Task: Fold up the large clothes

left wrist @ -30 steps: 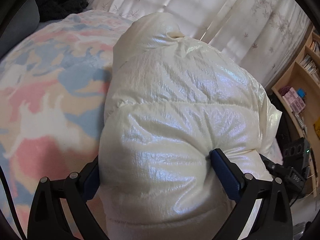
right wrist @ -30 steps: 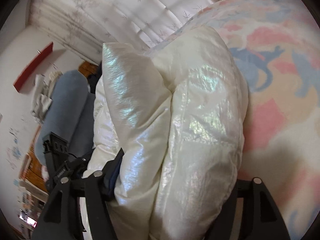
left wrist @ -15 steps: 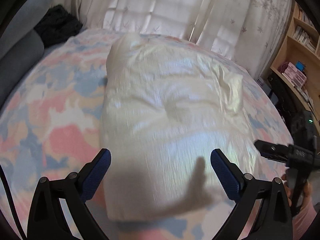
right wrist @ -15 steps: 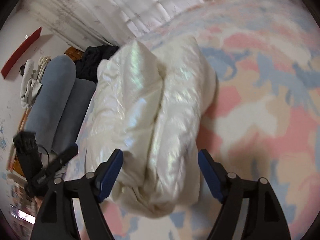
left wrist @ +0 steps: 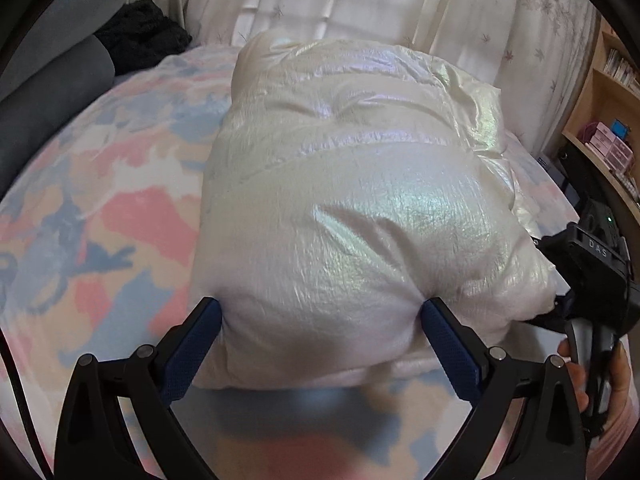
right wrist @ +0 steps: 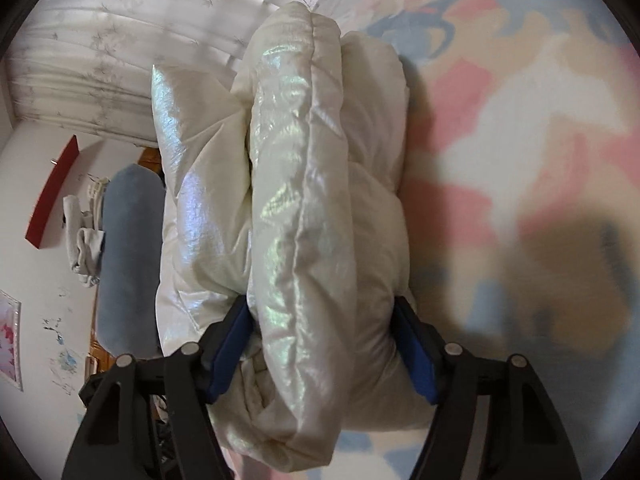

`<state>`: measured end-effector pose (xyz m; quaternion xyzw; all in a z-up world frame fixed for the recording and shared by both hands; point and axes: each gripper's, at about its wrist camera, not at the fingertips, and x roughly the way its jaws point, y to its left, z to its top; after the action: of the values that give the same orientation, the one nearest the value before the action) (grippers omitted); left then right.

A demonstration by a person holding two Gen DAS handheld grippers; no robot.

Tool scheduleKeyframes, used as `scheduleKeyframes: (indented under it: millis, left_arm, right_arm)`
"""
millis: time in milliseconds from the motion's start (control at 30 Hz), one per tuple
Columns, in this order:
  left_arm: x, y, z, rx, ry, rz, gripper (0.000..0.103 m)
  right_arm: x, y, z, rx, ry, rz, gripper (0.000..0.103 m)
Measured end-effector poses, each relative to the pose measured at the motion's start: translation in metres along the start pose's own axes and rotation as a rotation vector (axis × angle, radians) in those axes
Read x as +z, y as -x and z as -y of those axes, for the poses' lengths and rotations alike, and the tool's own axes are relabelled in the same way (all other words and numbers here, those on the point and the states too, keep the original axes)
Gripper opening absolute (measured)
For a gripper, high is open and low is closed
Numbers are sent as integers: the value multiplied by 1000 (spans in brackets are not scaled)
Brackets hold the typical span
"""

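Observation:
A cream, shiny puffer jacket [left wrist: 360, 208] lies folded into a thick bundle on the pastel bedspread [left wrist: 100, 240]. My left gripper [left wrist: 320, 308] straddles the bundle's near end. Its blue pads touch both sides, and the right pad dents the fabric. In the right wrist view the jacket [right wrist: 304, 200] shows as stacked layers seen edge-on. My right gripper [right wrist: 320, 320] is closing its jaws on those layers and pinches them between its pads. The left wrist view shows the right gripper [left wrist: 560, 304] at the bundle's right edge, held by a hand [left wrist: 580, 380].
White flowered curtains [left wrist: 340, 0] hang behind the bed. A grey bolster [left wrist: 48, 92] and a black garment [left wrist: 144, 40] lie at the far left. A wooden bookshelf [left wrist: 600, 128] stands on the right. A wall with a red shelf [right wrist: 52, 192] is beyond the bolster.
Half a second ago both grippers stood open and back from the jacket lying on the bed. Both have moved in and now have the bundle between their pads again.

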<state>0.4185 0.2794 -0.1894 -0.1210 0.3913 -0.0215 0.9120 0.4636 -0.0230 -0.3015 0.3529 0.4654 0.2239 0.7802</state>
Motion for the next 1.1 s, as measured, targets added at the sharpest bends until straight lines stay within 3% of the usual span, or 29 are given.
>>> scheduleKeyframes:
  millis: [300, 467, 633, 767, 1100]
  left_arm:
    - [30, -7, -25, 106, -27, 40, 100]
    - [27, -6, -30, 102, -24, 24, 100]
    - [6, 8, 0, 145, -117, -4, 99]
    - [-13, 43, 39, 142, -182, 6, 99]
    - [-48, 179, 132, 83, -182, 32, 100]
  right_arm:
    - [0, -39, -11, 44, -11, 18, 68]
    - [-2, -45, -22, 10, 18, 42, 68]
    - [-10, -9, -32, -150, 123, 76, 69]
    - [-33, 35, -49, -271, 242, 69, 69]
    - [-122, 174, -98, -377, 421, 66, 69]
